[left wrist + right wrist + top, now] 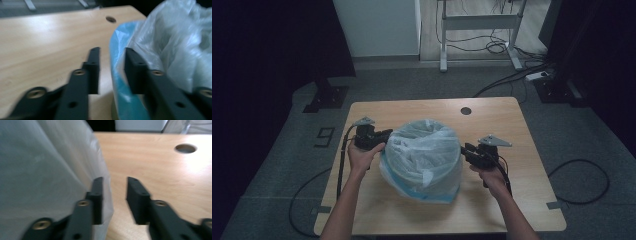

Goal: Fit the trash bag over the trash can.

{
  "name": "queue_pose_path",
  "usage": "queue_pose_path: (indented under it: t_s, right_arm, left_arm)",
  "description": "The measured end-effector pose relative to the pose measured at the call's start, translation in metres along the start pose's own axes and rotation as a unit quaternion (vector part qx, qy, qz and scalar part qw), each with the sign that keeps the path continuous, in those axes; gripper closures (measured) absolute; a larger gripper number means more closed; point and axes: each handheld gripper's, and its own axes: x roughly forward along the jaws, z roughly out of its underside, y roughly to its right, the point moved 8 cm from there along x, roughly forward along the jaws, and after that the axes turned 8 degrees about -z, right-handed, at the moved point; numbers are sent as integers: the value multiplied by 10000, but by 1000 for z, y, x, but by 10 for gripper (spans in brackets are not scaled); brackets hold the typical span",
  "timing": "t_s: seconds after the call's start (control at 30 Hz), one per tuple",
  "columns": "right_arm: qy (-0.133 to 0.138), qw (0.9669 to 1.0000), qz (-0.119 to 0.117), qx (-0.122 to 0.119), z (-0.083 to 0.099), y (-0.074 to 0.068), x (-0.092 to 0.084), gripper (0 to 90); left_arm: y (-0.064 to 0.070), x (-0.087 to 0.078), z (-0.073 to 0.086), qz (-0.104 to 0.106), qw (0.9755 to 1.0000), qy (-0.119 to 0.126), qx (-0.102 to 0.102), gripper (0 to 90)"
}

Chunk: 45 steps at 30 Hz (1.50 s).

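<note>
High view: both claws flank the plastic bag (424,155)

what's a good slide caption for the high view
Two hand-held grippers, left and right, flank a translucent plastic bag lining a blue bin on a wooden table.

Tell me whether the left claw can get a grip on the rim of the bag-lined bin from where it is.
Probably yes: the left claw is open, with the bag's blue-tinted edge between its jaws and nothing blocking.
</note>
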Motion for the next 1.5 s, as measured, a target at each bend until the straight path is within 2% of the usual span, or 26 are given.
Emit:
queue_pose_path:
  t_s: [0.1, 0.17, 0.37, 0.53, 0.63, 0.73, 0.8, 0.9, 0.93, 1.07, 1.13, 1.23, 1.27, 1.3, 1.33, 1.43, 1.47, 1.5]
  right_arm:
    - [224, 9997, 3, 43, -6, 0, -10, 531]
    - [342, 9994, -37, 26, -8, -1, -17, 504]
    - [543, 9982, -253, -72, -9, -6, -38, 415]
    - [560, 9976, -364, -178, -3, -9, -56, 403]
    - [562, 9974, -402, -208, 4, -9, -67, 403]
    - [578, 9974, -370, -223, 13, -7, -78, 403]
    - [592, 9974, -373, -195, 20, -6, -85, 404]
    - [634, 9972, -371, -169, 31, -5, -97, 410]
    - [640, 9971, -374, -166, 33, -4, -99, 412]
    - [725, 9965, -399, -130, 40, -5, -111, 417]
    - [760, 9961, -427, -102, 44, -6, -115, 421]
    - [743, 9961, -465, -99, 48, -7, -117, 424]
    - [721, 9963, -462, -102, 49, -7, -117, 425]
    - [721, 9963, -462, -102, 49, -7, -117, 425]
    - [741, 9961, -482, -74, 49, -7, -117, 431]
    - [741, 9960, -499, -78, 49, -8, -118, 432]
    - [738, 9960, -505, -79, 49, -9, -118, 433]
    - [738, 9960, -505, -79, 49, -9, -118, 433]
  left_arm:
    - [-4, -8, -4, -87, 9997, 229, 2, 475]
    - [-5, -15, -6, -114, 9993, 342, 58, 409]
    - [1, -37, -12, 22, 9976, 612, 313, 367]
    - [19, -56, -19, 256, 9944, 687, 764, 369]
    - [34, -66, -25, 545, 9914, 707, 957, 369]
    - [50, -70, -30, 865, 9878, 599, 1147, 368]
    - [59, -69, -32, 942, 9855, 492, 1321, 372]
    - [73, -62, -32, 1065, 9804, 246, 1639, 408]
    - [78, -59, -32, 1111, 9780, 138, 1761, 426]
    - [94, -43, -27, 1075, 9670, -422, 2271, 498]
    - [100, -36, -25, 1115, 9611, -652, 2441, 554]
    - [109, -29, -27, 1164, 9553, -849, 2583, 608]
    - [114, -25, -27, 1211, 9520, -970, 2637, 630]
    - [114, -25, -27, 1211, 9520, -970, 2637, 661]
    - [118, -19, -25, 1161, 9474, -1165, 2744, 673]
    - [123, -11, -19, 1114, 9373, -1510, 2936, 707]
    - [125, -9, -18, 1106, 9352, -1589, 2967, 710]
    - [125, -9, -18, 1106, 9352, -1589, 2967, 712]
